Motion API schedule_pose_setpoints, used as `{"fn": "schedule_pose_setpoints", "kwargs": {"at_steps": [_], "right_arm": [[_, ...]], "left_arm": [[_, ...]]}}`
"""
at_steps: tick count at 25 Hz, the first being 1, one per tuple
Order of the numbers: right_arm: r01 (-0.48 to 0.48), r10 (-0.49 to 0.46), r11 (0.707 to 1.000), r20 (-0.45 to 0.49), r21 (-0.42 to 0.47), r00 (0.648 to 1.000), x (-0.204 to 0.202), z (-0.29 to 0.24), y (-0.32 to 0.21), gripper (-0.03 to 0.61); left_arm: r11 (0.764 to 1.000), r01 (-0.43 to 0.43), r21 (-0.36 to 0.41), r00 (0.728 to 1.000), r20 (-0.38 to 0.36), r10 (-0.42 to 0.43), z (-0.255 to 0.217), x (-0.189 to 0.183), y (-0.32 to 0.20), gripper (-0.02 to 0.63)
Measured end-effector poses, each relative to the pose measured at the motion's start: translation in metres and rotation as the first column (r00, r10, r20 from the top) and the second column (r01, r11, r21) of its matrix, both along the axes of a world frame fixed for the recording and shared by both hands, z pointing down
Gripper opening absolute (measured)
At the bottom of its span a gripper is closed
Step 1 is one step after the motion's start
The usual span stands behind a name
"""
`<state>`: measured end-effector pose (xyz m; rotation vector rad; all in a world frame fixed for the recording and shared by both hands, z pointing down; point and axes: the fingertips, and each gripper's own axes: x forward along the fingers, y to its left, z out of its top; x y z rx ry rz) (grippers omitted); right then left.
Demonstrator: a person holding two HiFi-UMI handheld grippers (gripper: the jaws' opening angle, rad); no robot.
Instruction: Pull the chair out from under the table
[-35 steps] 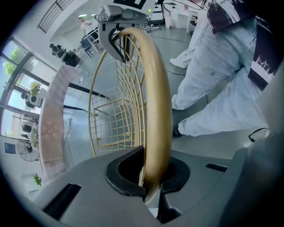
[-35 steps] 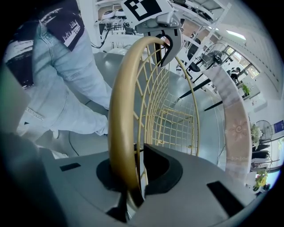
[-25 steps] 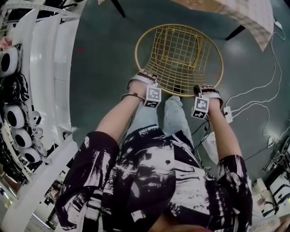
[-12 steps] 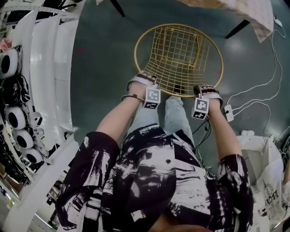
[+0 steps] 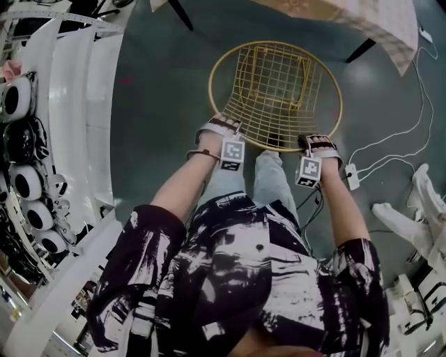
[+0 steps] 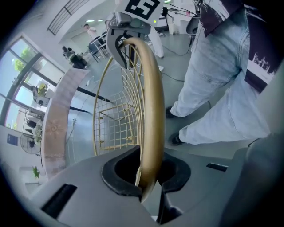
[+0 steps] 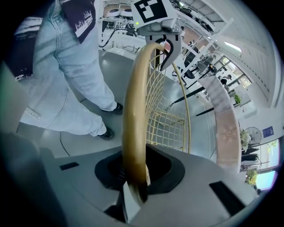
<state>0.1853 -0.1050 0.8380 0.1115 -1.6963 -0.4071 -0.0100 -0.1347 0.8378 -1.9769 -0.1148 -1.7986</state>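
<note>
Two grippers: both clamp the near rim [image 6: 153,111] of the gold wire chair [image 5: 279,84], well apart along its curve.
Left gripper [image 6: 151,181]: jaws pressed onto the rim tube, which runs up between them.
Right gripper [image 7: 137,177]: jaws easing open, with the rim tube between them and the pads touching it.
Chair position: it stands on the grey floor [image 5: 160,84] directly in front of the person, its far edge just short of the cloth-covered table [image 5: 362,21].
Head view only: both forearms are visible reaching down to the rim. White shelving [image 5: 77,104] stands at the left, cables [image 5: 411,132] lie at the right, and a dark table leg [image 5: 366,49] sits beyond the chair.
Gripper views only: these give the actual contact of the jaws with the tube. Each also shows the opposite gripper on the rim at the top of the frame, the person's jeans [image 6: 213,88] beside the chair, and the table's cloth edge seen from the side.
Change from one second ago: grippers and chair sit as before. A white shape [image 5: 418,216] now lies at the right edge where none showed, and what it is cannot be told.
</note>
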Motion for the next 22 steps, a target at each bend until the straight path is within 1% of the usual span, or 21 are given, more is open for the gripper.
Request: {"fn": "schedule_pose_setpoints", "kwargs": {"at_steps": [2,6,7,8,10,11,13,14,15,16,18,19,20,22], "right_arm": [[-0.026,0.026,1.0,0.024,-0.005,0.999,0.001,-0.007,0.002,0.076],[-0.088,0.09,0.996,0.073,-0.025,0.993,0.011,-0.032,0.009,0.093],[-0.113,0.116,0.993,0.088,-0.039,0.989,0.015,-0.04,0.01,0.094],[-0.141,0.146,0.988,0.103,-0.058,0.984,0.018,-0.049,0.011,0.114],[-0.193,0.203,0.977,0.126,-0.093,0.971,0.025,-0.065,0.009,0.119],[-0.213,0.226,0.972,0.138,-0.103,0.964,0.027,-0.074,0.006,0.135],[-0.257,0.273,0.96,0.171,-0.108,0.947,0.03,-0.093,-0.002,0.132],[-0.286,0.301,0.953,0.193,-0.103,0.934,0.03,-0.104,-0.011,0.132],[-0.319,0.332,0.943,0.219,-0.094,0.917,0.031,-0.116,-0.021,0.132],[-0.355,0.365,0.931,0.249,-0.085,0.897,0.032,-0.128,-0.032,0.132],[-0.433,0.432,0.899,0.319,-0.074,0.843,0.032,-0.153,-0.052,0.13],[-0.471,0.464,0.879,0.356,-0.072,0.812,0.032,-0.166,-0.062,0.129],[-0.503,0.487,0.862,0.392,-0.069,0.78,0.031,-0.179,-0.072,0.127],[-0.546,0.507,0.835,0.465,-0.06,0.725,0.026,-0.208,-0.092,0.127]], "left_arm": [[0.999,0.044,-0.015,0.998,-0.035,-0.044,-0.004,0.0,0.001,0.041],[0.988,0.136,-0.071,0.988,-0.061,-0.14,-0.017,-0.006,0.002,0.081],[0.985,0.15,-0.088,0.986,-0.064,-0.156,-0.022,-0.008,0.002,0.093],[0.981,0.162,-0.105,0.983,-0.066,-0.17,-0.027,-0.011,0.003,0.105],[0.974,0.181,-0.136,0.979,-0.07,-0.192,-0.039,-0.018,0.003,0.126],[0.971,0.187,-0.148,0.977,-0.072,-0.199,-0.045,-0.022,0.003,0.128],[0.967,0.199,-0.158,0.974,-0.081,-0.213,-0.061,-0.032,-0.002,0.128],[0.967,0.208,-0.149,0.971,-0.091,-0.222,-0.07,-0.037,-0.009,0.116],[0.967,0.218,-0.133,0.967,-0.103,-0.233,-0.081,-0.042,-0.019,0.08],[0.965,0.232,-0.119,0.962,-0.118,-0.246,-0.092,-0.046,-0.03,0.076],[0.956,0.277,-0.1,0.942,-0.166,-0.291,-0.116,-0.05,-0.049,0.071],[0.946,0.311,-0.093,0.924,-0.203,-0.324,-0.129,-0.049,-0.06,0.068],[0.932,0.351,-0.09,0.899,-0.246,-0.362,-0.143,-0.048,-0.072,0.064],[0.894,0.436,-0.102,0.829,-0.342,-0.443,-0.174,-0.041,-0.095,0.057]]}}
